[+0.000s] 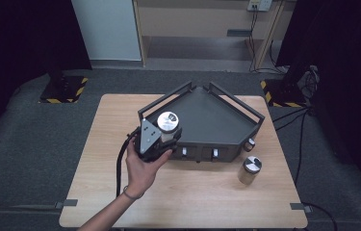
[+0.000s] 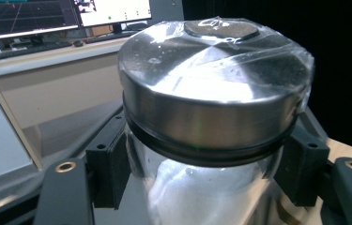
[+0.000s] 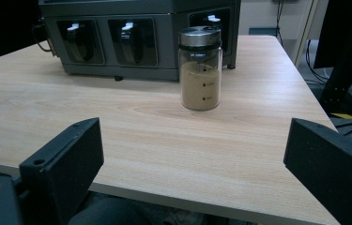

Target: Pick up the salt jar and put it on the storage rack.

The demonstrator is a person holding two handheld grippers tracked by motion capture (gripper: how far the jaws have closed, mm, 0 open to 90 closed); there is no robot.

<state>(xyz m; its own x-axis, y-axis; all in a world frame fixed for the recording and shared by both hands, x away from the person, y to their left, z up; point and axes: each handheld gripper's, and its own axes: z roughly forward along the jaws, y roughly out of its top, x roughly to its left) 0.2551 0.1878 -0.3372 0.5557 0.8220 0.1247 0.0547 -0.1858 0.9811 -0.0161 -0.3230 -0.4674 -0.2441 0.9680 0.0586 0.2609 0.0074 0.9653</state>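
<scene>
Dark room all round: black curtains left and right, grey carpet, a pale wooden shelf unit [image 1: 202,29] at the back wall with a socket strip and hanging cables, yellow-and-black hazard tape on two stand bases. In the left gripper view, monitors [image 2: 61,16] and a keyboard on a far bench, screen text too small to read.

Light wood-grain desk [image 1: 192,192] in the middle, grey tape tabs at its near corners. On its far half, a dark grey angular rack [image 1: 207,120] with railed top and a row of front slots holding white-tipped levers.

Held by the person's left hand [image 1: 142,171], the left gripper [image 2: 206,159], lifted above the desk just in front of the rack's left end, jaws pinching a glass jar [image 2: 211,93] below its steel lid; white powder inside, clear film over the lid, no readable label.

Low at the desk's near edge, the right gripper [image 3: 195,154], jaws spread wide with nothing between them.

Standing upright on the desk near the rack's right front corner, a second jar [image 3: 201,70] with steel lid and tan powder; small printed marks on the glass, illegible.
</scene>
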